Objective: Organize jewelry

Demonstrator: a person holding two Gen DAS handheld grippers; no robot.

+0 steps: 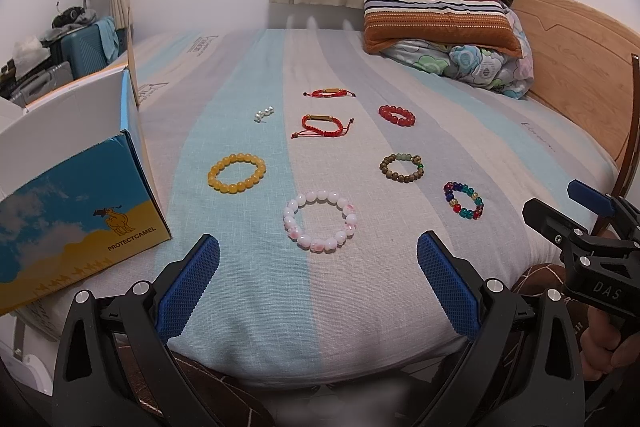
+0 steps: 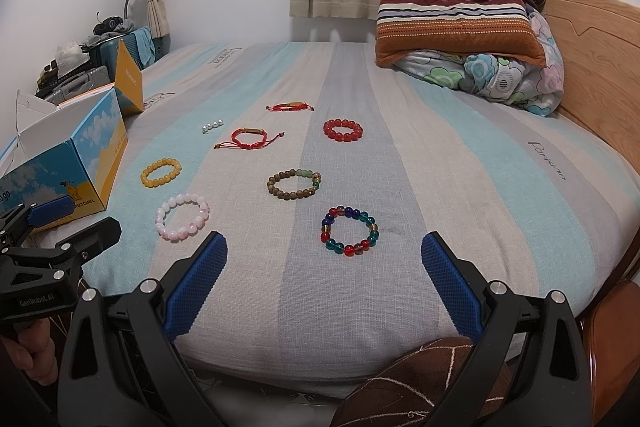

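Both tongs spread wide, nothing held. Left tongs (image 1: 318, 291) hover at the bed's near edge, the pink-and-white glass-bead bracelet (image 1: 320, 221) just ahead at 12 o'clock between the blue pads. Right tongs (image 2: 324, 291) likewise, with the multicoloured glass-bead bracelet (image 2: 349, 231) just ahead at 12 to 1 o'clock.

All jewelry lies loose on the striped blue-grey bedsheet (image 1: 248, 267), none boxed yet:
- yellow round-bead bracelet (image 1: 237, 173), 10 o'clock of the pink one
- brown wooden-bead bracelet with green stones (image 1: 402, 167)
- red round-bead bracelet (image 1: 397, 115)
- two red woven cord bracelets with gold tubes (image 1: 323, 126), (image 1: 330, 93)
- small row of white pearl beads (image 1: 263, 115), farthest left.

Open blue-and-yellow cardboard box with camel print (image 1: 80, 211) stands at 9 o'clock, the likely destination.

Judgement: first pick pending. Nearest pieces first, each tongs on its own side. Pinch across one arc of beads, not the whole ring; press lightly, as the soft sheet gives and beads roll. Lift clear before swinging to the box. Cord tails may snag; pearls look hardest.
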